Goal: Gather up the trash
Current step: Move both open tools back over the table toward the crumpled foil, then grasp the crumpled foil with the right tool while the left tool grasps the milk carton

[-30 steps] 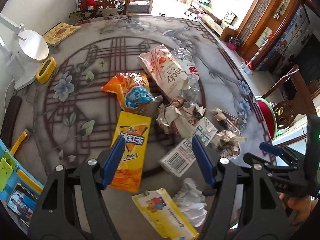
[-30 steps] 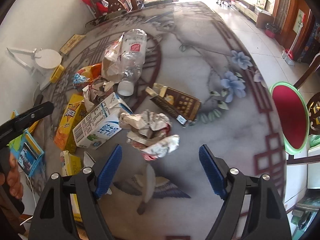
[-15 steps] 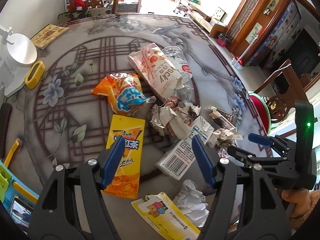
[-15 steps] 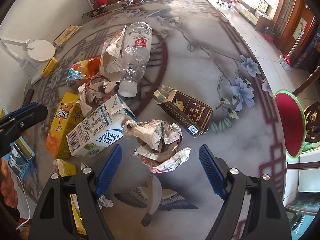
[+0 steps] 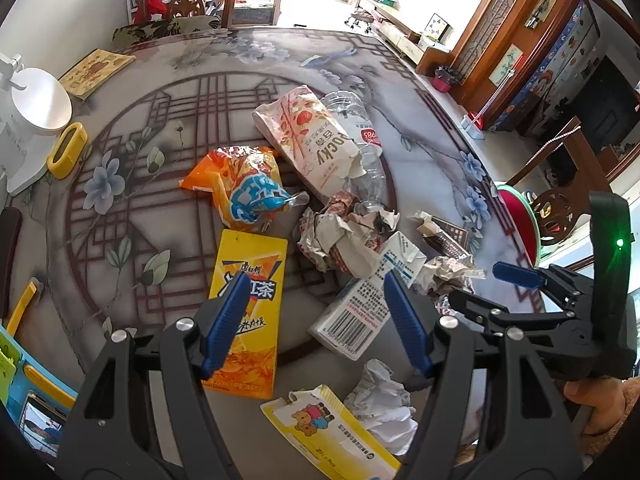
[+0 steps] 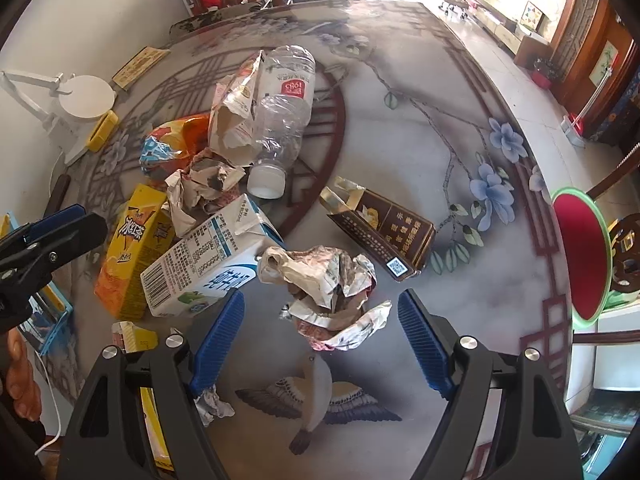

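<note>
Hovered over a painted, marble-look round tabletop (image 6: 420, 128) strewn with litter. Right gripper (image 6: 322, 344) angled steeply down with blue fingers (image 6: 218, 338) spread wide and empty, straddling a crumpled wad of printed foil-and-paper wrapper (image 6: 326, 290) near the tabletop's front edge, just above a painted bird. No contact visible between pads and wad. Left gripper (image 5: 316, 320) likewise parted and holding nothing, poised above a flattened yellow iced-tea carton (image 5: 248, 300) and a white-and-blue milk carton (image 5: 360, 308).

Judged as the likely pick: the wrapper wad. Probably very light, soft and springy, crushing readily under a squeeze; slick foil faces could slide, and loose flaps might tear away rather than lift the mass. Best taken across the thick middle, not by the ragged lower flap. No clear pointing end; lumpy, with its longer axis running roughly from the far side towards the camera in the right wrist view, so fingers closing from left and right would span the narrower width.

Touching the wad's upper left: the milk carton, stiffer, lying on its side with its gabled top pointing away and right. Just beside, to the right: a dark brown cigarette pack (image 6: 380, 228), torn open, long axis slanting from upper left to lower right. Farther back, a crushed clear plastic bottle (image 6: 284, 108), its white cap towards the camera.
</note>
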A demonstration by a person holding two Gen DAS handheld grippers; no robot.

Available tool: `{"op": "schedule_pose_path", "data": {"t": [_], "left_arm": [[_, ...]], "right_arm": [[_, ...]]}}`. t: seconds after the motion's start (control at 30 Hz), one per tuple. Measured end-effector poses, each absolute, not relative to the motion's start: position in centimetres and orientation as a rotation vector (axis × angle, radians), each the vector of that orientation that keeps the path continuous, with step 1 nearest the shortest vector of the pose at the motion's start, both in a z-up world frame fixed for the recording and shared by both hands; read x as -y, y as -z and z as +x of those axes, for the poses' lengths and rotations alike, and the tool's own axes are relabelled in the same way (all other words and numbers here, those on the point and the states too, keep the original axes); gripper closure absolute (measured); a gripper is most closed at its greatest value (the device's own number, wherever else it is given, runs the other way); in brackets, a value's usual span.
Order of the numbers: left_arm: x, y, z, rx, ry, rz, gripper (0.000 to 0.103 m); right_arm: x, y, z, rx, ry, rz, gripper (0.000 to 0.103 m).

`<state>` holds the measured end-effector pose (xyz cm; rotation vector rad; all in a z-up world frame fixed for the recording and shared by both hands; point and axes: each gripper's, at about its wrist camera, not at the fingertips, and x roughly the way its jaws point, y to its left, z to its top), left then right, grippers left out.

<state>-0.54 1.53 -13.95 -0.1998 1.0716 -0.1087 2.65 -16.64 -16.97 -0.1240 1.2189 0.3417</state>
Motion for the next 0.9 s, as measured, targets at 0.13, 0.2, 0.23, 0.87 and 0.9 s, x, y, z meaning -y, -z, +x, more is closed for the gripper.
{"op": "schedule_pose_path", "data": {"t": [0.13,0.2,0.23,0.87,0.9], "left_arm": [[-1.5,14.1,-0.5,-1.072,0.112,-0.199,0.037],[-1.5,14.1,-0.5,-1.072,0.111,-0.199,0.037],[-1.5,14.2,-0.5,-1.074,0.111,-0.2,0.037],[3.9,22.1,1.8,-1.29,0.21,-0.062,0.041],[4.0,22.3,1.7,-1.298,0.212,-0.074,0.049]], "right_arm": [[16.3,17.9,3.2,-1.246,-0.344,-0.132,0.026],[16.3,18.3,3.4,-1.258,-0.349,-0.121,0.026],[16.3,18.6,3.4,-1.263,-0.351,-0.118,0.027],[20.8,14.9,2.6,-1.192,-0.332,0.059,0.081],[20.9,14.8,2.4,-1.191,-0.333,0.058,0.081]]}}
